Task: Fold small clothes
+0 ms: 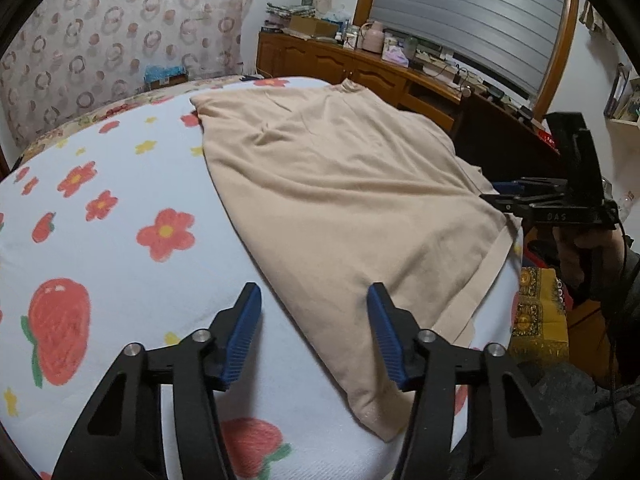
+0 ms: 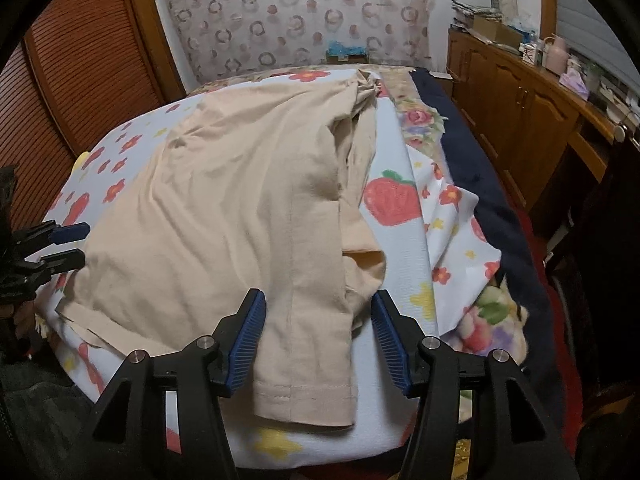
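Item one: beige garment (image 1: 340, 184), lying spread and partly folded on the flower-and-strawberry sheet (image 1: 120, 208) of your bed. In your right wrist view the garment (image 2: 224, 216) shows a doubled layer along its right side and a hemmed end nearest you.

Item two: your left gripper (image 1: 314, 334). Jaws spread wide, nothing between them, hovering over the near corner of the garment, one finger above the sheet and the other above the cloth.

Item three: your right gripper (image 2: 318, 336). Jaws likewise parted, straddling the garment's hemmed end without clamping it. From the left wrist view it (image 1: 505, 196) sits at the garment's right edge.

Item four: wooden cabinet (image 1: 352, 68), beyond the garment along the wall. Its top carries a cardboard box (image 1: 312, 26), contents not discernible, a pink jug (image 1: 370, 36), folded cloths and small clutter. Cabinet doors are closed.

Item five: blue packet (image 2: 346, 51), beyond the garment at the head of the bed, in front of the ring-patterned curtain (image 2: 296, 12).

Item six: dark blue blanket (image 2: 492, 184), right of the garment, along the bed's edge, with a floral cloth (image 2: 492, 316) beside it.
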